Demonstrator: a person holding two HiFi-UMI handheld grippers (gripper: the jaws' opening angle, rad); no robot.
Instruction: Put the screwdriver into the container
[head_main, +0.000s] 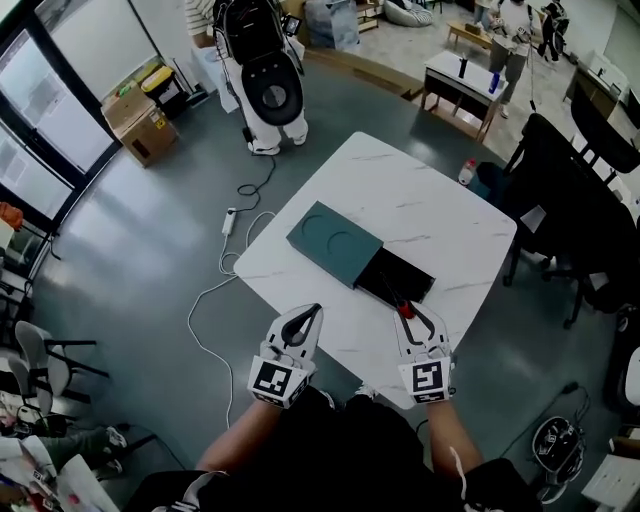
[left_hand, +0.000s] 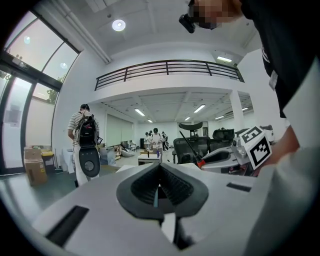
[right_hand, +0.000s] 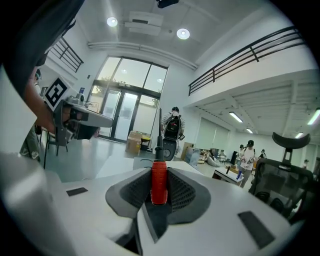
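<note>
The right gripper (head_main: 411, 316) is clamped on the red handle of the screwdriver (head_main: 404, 309), whose dark shaft points ahead to the near edge of the container's (head_main: 330, 240) pulled-out black drawer (head_main: 410, 280). The left gripper (head_main: 312, 316), its jaws pressed together with nothing between them, hovers beside it over the white marble table's (head_main: 400, 185) front edge. Bare tabletop lies open beyond and right of the container, while dark chairs (head_main: 560, 200) crowd the table's right side.

At the bottom of the frame the person wears a black top (head_main: 340, 450), and the white left gripper (head_main: 310, 316) and right gripper (head_main: 410, 316) bear dark ribbed pads (left_hand: 176, 188) and black-and-white marker cubes (head_main: 275, 380).
</note>
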